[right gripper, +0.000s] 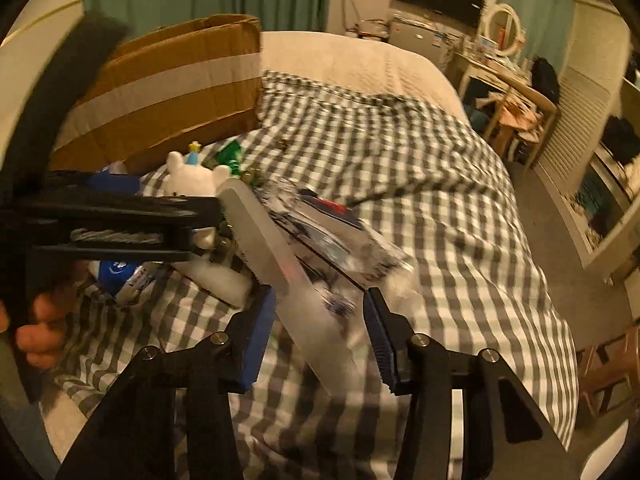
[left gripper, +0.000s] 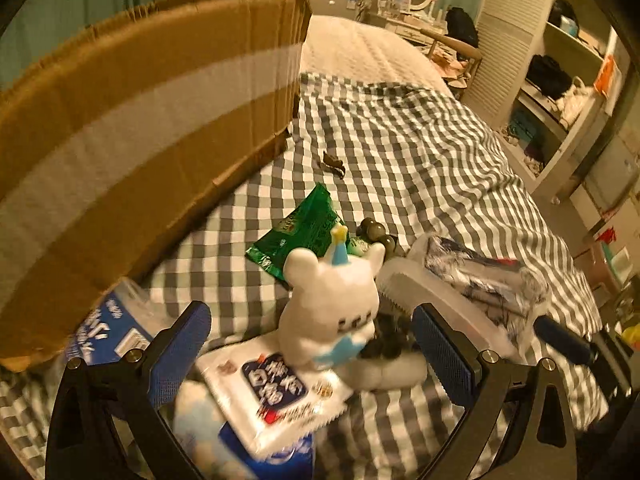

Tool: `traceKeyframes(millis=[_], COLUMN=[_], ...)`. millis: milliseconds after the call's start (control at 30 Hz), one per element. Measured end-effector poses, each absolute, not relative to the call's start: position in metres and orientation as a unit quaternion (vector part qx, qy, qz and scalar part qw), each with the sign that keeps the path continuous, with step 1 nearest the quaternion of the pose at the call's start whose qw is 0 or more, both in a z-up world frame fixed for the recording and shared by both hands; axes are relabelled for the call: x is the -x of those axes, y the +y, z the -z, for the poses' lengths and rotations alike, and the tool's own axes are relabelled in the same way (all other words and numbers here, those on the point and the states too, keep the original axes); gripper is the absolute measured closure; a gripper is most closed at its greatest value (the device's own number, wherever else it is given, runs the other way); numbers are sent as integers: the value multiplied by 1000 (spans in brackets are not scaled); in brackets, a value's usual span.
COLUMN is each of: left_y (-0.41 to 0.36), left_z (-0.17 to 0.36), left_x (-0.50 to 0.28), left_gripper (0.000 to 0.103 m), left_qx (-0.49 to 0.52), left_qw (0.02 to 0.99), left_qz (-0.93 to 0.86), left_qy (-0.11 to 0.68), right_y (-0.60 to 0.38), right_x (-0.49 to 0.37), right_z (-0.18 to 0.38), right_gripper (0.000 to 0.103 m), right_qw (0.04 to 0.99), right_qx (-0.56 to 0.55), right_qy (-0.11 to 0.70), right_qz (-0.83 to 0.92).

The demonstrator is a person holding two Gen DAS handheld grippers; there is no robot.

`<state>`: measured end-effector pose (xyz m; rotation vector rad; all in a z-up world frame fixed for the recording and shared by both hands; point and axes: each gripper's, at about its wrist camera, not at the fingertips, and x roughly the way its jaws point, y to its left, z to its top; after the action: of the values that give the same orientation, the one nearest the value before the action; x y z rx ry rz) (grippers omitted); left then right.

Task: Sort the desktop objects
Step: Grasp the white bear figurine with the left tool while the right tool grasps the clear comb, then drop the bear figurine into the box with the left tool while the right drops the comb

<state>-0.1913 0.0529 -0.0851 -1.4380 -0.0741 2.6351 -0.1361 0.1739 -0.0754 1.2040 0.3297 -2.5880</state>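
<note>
Sorting looks barely begun, judging by how much still lies in a heap on the checked bedcover.

Left wrist view: left gripper, fingers spread wide, nothing between the pads. White bear toy stands between and just beyond the fingers, not touched. Beneath it a white snack packet; behind it a green sachet and dark beads. Blue tissue pack at left, against the cardboard box. Clear plastic bag at right. Small dark item lies alone, farther up the cover. Box interior not visible, so cannot tell whether anything is already sorted into it.

Right wrist view: right gripper, fingers apart, straddling the translucent edge of the plastic bag, not yet closed on it. Contact uncertain: blur. Left gripper's body crosses the frame at left, a hand holding it.

Judgement: early stage; all visible items remain unsorted, and both grippers are lining up for first picks.
</note>
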Motion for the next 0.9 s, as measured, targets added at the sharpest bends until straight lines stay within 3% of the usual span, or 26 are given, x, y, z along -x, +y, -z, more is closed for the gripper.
traceKeyframes(millis=[100,200,267,500,533,567,633,900], left_y=[57,59,60,58,58,58,56,44], left_z=[90,93,97,104,103,103,101,93], left_x=[195,198,201,207,206,207,207,205], left_gripper=[6,19,49,50,50,50,51,51], left_qx=[477,484,491,501,501,501,501,498], left_qw=[67,79,92,94,94,94,93,79], left_qz=[-876,-871,-866,-860,-860,-859,-860,-860], left_qy=[-12,-18,-19,-32,-32,-34,-43,-72], right_y=[161,153,149,141,139,139,141,154], right_x=[143,152,153,159,160,160,160,148], right_z=[82,90,92,99,101,100,99,90], right_gripper=[58,58,58,56,58,74,87,94], right_qw=[139,148,151,137,134,130,131,121], right_qx=[-417,-426,-426,-425,-426,-426,-432,-456], right_qy=[144,158,166,187,190,190,172,107], right_qz=[887,878,877,875,875,875,875,875])
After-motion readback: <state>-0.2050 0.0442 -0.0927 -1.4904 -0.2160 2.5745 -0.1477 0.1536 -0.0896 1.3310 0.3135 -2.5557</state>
